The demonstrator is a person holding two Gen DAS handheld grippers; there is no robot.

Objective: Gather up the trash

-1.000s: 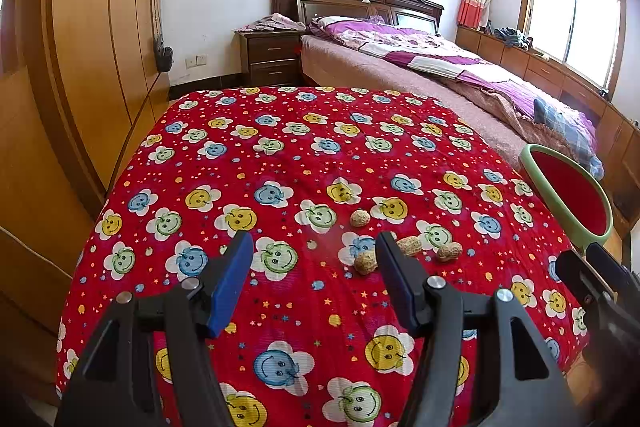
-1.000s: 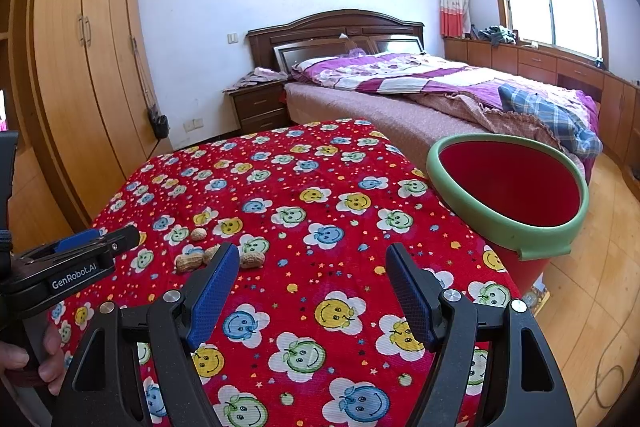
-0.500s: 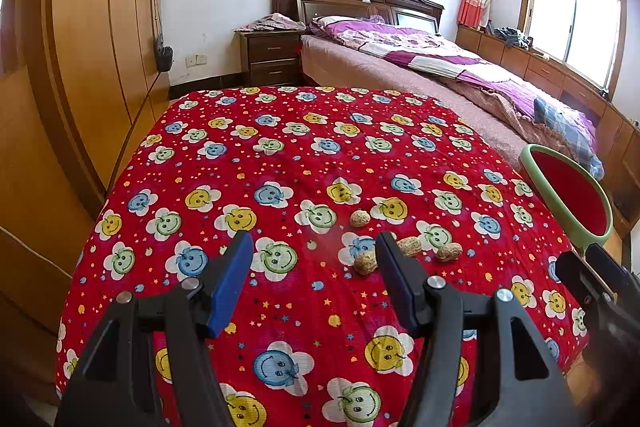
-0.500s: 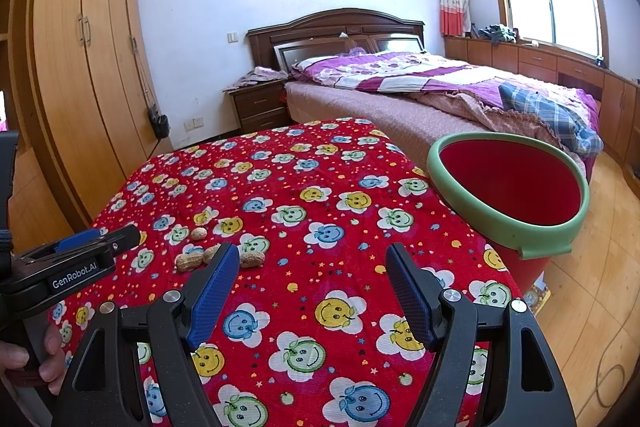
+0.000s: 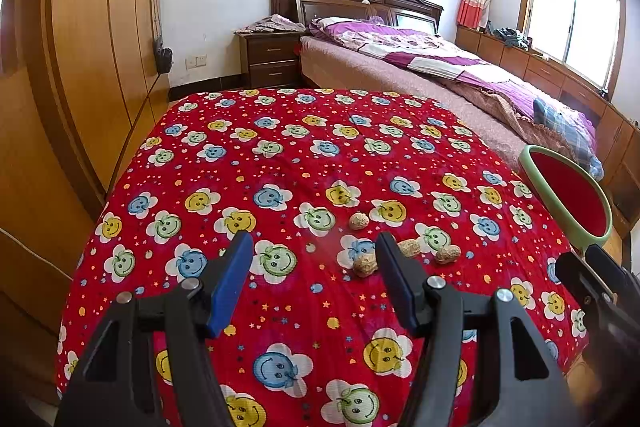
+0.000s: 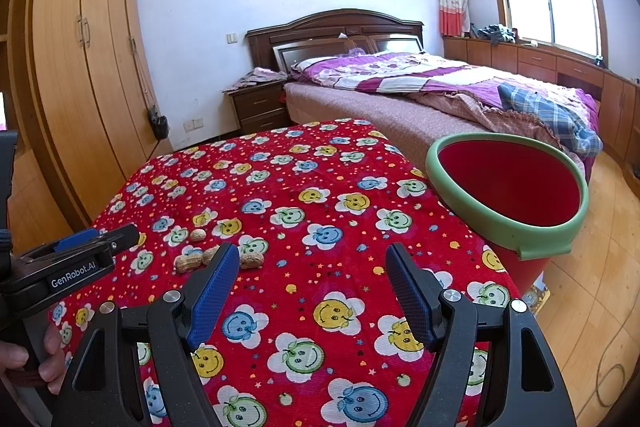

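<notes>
Both hand-held grippers, left gripper (image 5: 314, 277) and right gripper (image 6: 312, 287), hover unmoved with jaws spread wide and empty above four peanut shells (image 5: 365, 264) on the red tablecloth (image 5: 280, 155), beside the red bin (image 6: 504, 195).

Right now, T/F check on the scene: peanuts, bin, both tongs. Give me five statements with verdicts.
1. Four peanuts lie on the red smiley-face cloth. True.
2. The left tongs are shut on a peanut. False: they are open and hold nothing; the peanuts lie on the cloth ahead of them.
3. The red bin with a green rim stands at the table's right edge, tilted toward the cameras. True.
4. A peanut already lies in the bin. False: the part of the inside that shows is bare red.
5. The right tongs are open and hold nothing. True.
</notes>
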